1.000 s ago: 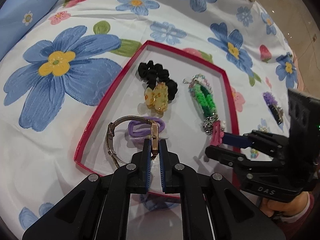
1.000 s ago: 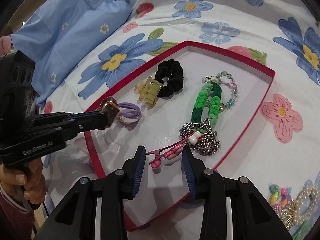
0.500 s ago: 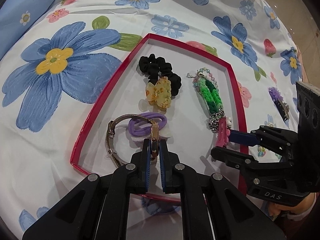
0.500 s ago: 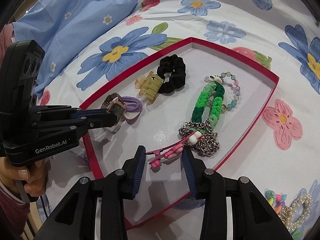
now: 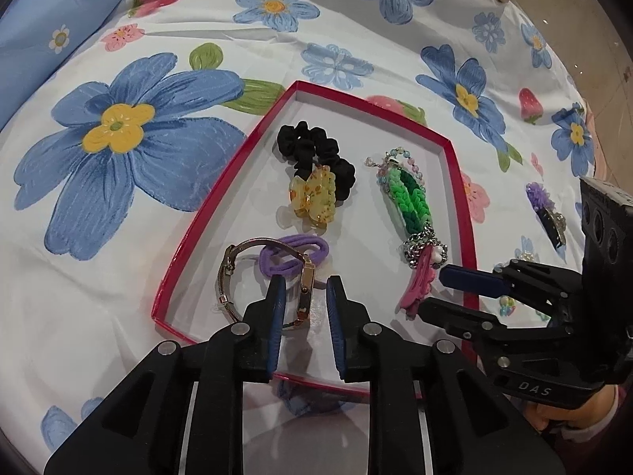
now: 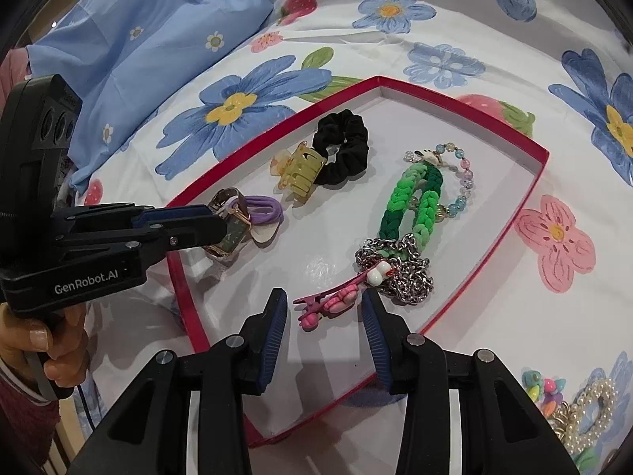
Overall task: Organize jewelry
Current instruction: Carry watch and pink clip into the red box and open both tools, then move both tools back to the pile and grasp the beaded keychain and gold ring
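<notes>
Through the left wrist camera, my left gripper [image 5: 304, 308] had just been opening – its jaws stood parted around the gold-cased watch [image 5: 304, 295], which lay inside the red tray [image 5: 205, 213] with a gap showing at the right pad, so I counted it released. The watch's mesh strap curved off to the left, crossing a purple hair tie [image 5: 290, 255]. Farther in sat a yellow claw clip [image 5: 314, 198] touching a black scrunchie [image 5: 312, 150], and to the right a green braided bracelet [image 5: 409, 202] with a silver chain [image 5: 425, 243] at its near end. My right gripper [image 5: 443, 291] reached in from the right, beside a pink hair clip [image 5: 417, 291].

Through the right wrist camera, the right gripper [image 6: 322, 326] stood open – the pink hair clip [image 6: 330, 303] lay between its 2 fingers, touching neither pad, on the tray floor (its far tip rested against the silver chain [image 6: 399, 273]). The left gripper [image 6: 219, 227] sat at the watch [image 6: 231, 235] near the tray's [image 6: 510, 217] left wall. Off the tray, bottom right, lay a pearl piece [image 6: 589, 407].
</notes>
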### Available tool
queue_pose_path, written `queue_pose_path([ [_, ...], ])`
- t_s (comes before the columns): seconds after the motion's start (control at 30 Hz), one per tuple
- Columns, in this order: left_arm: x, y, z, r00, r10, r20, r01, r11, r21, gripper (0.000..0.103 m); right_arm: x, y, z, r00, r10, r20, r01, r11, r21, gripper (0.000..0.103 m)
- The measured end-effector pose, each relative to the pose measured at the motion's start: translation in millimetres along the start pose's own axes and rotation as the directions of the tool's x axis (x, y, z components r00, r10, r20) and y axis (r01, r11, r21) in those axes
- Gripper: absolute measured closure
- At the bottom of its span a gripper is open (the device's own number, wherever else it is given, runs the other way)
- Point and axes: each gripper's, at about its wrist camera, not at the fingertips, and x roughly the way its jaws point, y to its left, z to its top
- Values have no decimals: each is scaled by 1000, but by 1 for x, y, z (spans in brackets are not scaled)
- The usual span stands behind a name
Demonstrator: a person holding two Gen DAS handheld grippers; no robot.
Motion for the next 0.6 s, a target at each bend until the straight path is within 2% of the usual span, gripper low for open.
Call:
queue_pose_path([
  [0.33, -20, -10, -8, 999, -12, 36, 12, 1000, -10, 77, -43, -7, -22, 995, 13, 98, -20, 997, 73, 55],
  [0.47, -26, -19, -11, 999, -27, 44, 28, 1000, -7, 69, -59, -16, -34, 990, 10, 140, -27, 992, 123, 54],
  [0.6, -31, -32, -15, 997, -56, 46, 56, 998, 3, 69, -78, -26, -48, 984, -6, 177, -24, 986, 168, 54],
])
